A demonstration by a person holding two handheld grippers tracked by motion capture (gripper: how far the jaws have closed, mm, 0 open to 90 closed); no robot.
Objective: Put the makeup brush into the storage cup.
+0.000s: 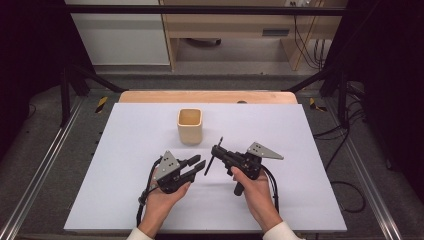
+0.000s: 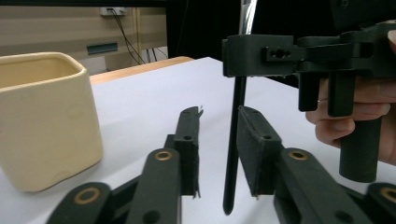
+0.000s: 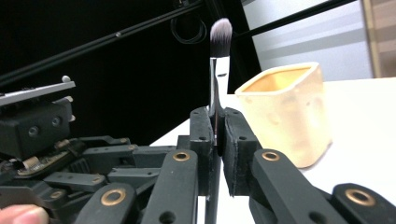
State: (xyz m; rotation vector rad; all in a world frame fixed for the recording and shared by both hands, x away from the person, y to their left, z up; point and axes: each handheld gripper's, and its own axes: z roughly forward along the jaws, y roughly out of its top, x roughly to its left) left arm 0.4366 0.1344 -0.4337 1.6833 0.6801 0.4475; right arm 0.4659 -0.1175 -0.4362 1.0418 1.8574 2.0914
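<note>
From the high view, the right tongs (image 1: 216,150) clamp a thin black makeup brush (image 1: 214,157) above the white desk (image 1: 300,200), just in front of the cream cup (image 1: 190,126); the left tongs (image 1: 198,166) sit just beside its lower end. In the left gripper view, the brush handle (image 2: 233,149) stands upright between the parted left tongs (image 2: 218,154) (nearer the right pad, neither pressing). In the right gripper view, the right tongs (image 3: 218,140) are closed on the brush (image 3: 217,79), bristles up, cup (image 3: 285,112) behind.
</note>
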